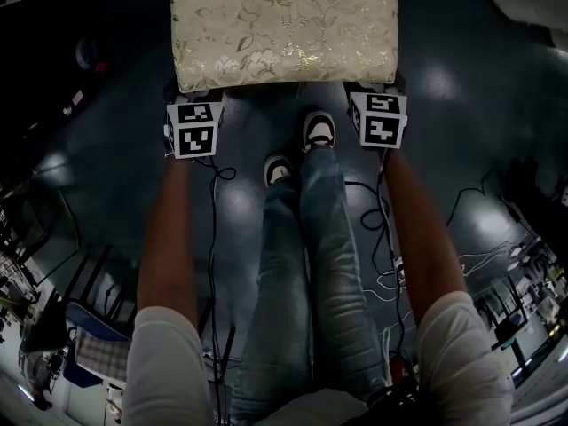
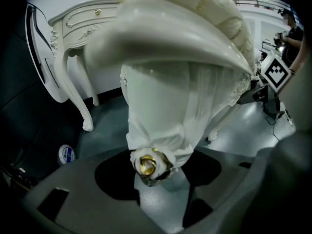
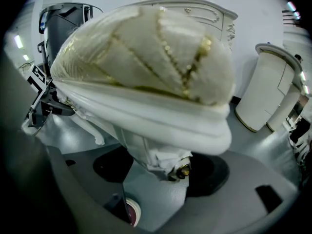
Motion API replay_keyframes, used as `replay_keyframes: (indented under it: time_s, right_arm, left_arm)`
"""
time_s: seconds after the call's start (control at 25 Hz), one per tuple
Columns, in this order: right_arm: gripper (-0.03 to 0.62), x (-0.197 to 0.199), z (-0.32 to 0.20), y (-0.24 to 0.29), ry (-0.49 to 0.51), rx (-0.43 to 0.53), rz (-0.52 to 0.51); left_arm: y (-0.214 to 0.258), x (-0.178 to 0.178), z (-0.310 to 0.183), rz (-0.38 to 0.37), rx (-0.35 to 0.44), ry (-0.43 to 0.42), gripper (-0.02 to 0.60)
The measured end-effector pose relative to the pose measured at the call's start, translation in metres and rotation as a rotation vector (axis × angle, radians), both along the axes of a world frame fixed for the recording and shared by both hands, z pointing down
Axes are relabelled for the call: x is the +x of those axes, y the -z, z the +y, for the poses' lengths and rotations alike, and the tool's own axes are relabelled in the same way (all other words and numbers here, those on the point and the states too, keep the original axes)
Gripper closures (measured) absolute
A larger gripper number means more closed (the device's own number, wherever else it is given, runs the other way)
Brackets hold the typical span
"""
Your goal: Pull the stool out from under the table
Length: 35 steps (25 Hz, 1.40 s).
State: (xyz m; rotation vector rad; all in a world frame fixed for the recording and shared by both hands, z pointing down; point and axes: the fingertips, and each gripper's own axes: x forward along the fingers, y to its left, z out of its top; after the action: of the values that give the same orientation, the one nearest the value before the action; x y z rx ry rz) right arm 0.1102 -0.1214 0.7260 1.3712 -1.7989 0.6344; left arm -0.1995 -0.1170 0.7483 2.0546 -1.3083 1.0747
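The stool point(image 1: 284, 27) has a cream and gold cushion and white carved legs, and stands on the dark floor right in front of me. My left gripper point(image 1: 193, 106) is at its near left corner and my right gripper point(image 1: 376, 103) at its near right corner. In the left gripper view a white leg with a gold tip point(image 2: 156, 130) fills the gap of the left gripper point(image 2: 162, 182). The right gripper point(image 3: 157, 179) likewise clasps the stool leg point(image 3: 161, 160) under the cushion point(image 3: 146, 52). The white ornate table point(image 2: 73, 38) stands behind the stool.
My jeans and shoes point(image 1: 318, 130) are just behind the stool, between the grippers. Cables point(image 1: 377, 220) trail over the floor. A tape roll point(image 2: 67, 154) lies near the table leg, and another roll point(image 3: 131, 211) by the right jaw. A white cabinet point(image 3: 270, 82) stands at the right.
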Motion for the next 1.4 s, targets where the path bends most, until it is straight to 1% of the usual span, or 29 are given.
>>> replay_keyframes:
  time_s: [0.28, 0.8, 1.16, 1.4]
  right_arm:
    - [0.273, 0.0004, -0.0021, 0.0016, 0.002, 0.011, 0.002]
    - [0.273, -0.0024, 0.003, 0.0001, -0.018, -0.023, -0.004]
    - [0.273, -0.0016, 0.0005, 0.0008, -0.012, 0.011, -0.008]
    - [0.273, -0.0016, 0.0017, 0.0015, -0.008, 0.008, -0.006]
  left_arm:
    - [0.0039, 0.001, -0.0033, -0.002, 0.008, -0.01, 0.316]
    - [0.0076, -0.0005, -0.0045, -0.002, 0.01, 0.004, 0.314]
    - [0.007, 0.0, -0.0059, 0.0, 0.024, 0.017, 0.314]
    - [0.0074, 0.0, -0.0045, -0.009, 0.013, 0.009, 0.314]
